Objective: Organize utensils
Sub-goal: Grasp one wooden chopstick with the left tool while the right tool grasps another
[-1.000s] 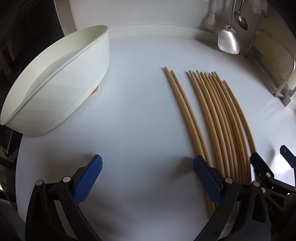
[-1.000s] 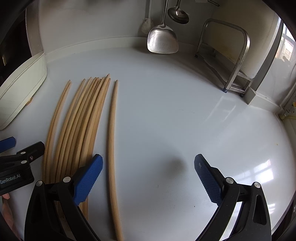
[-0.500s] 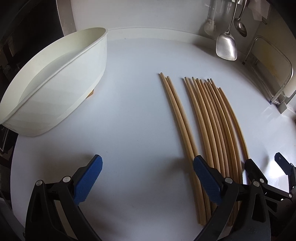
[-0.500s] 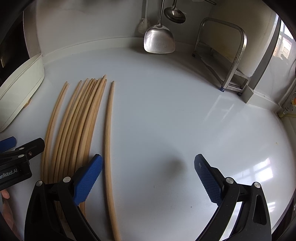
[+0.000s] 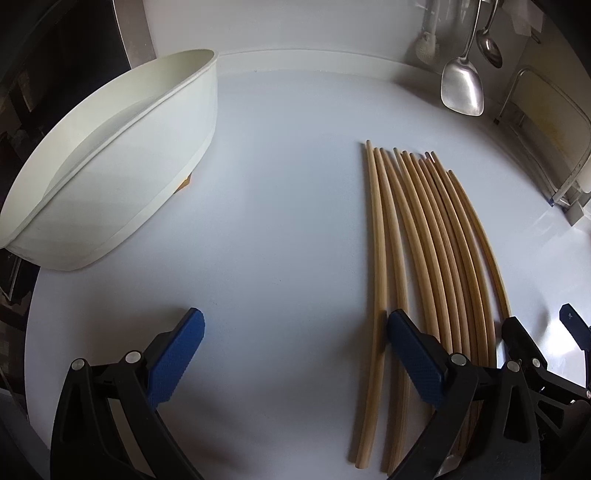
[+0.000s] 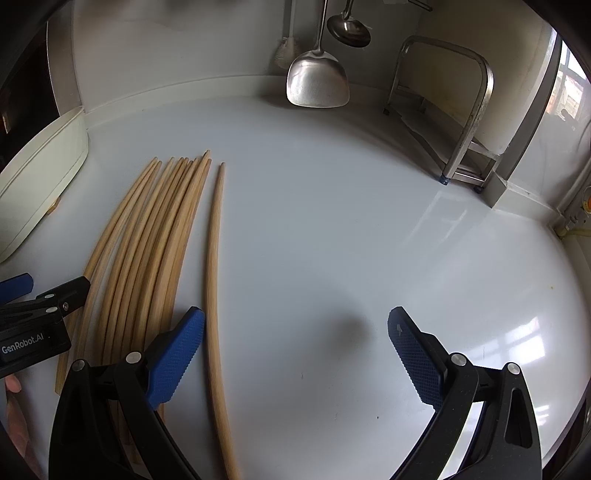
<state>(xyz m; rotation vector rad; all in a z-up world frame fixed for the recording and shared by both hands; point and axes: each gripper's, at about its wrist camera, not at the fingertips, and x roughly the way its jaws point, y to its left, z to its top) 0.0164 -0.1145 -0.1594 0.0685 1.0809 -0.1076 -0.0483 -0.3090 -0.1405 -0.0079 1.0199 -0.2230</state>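
Several long wooden chopsticks (image 5: 436, 236) lie side by side on the white counter, pointing away from me. My left gripper (image 5: 293, 354) is open over bare counter, its right finger just over the leftmost sticks. In the right wrist view the same chopsticks (image 6: 147, 243) fan out at the left, and one lone chopstick (image 6: 214, 280) lies apart to their right. My right gripper (image 6: 295, 354) is open; the lone stick passes just inside its left finger. Nothing is held. The left gripper's body (image 6: 37, 321) shows at the left edge.
A white oval tub (image 5: 110, 166) stands at the left, tilted up on a small orange block. A metal spatula (image 6: 317, 77), a ladle (image 6: 347, 26) and a brush hang on the back wall. A metal rack (image 6: 450, 122) stands at the right.
Both grippers have drawn back a little, so the chopsticks sit further up in view. In the left wrist view the two leftmost sticks have closed up towards the bundle.
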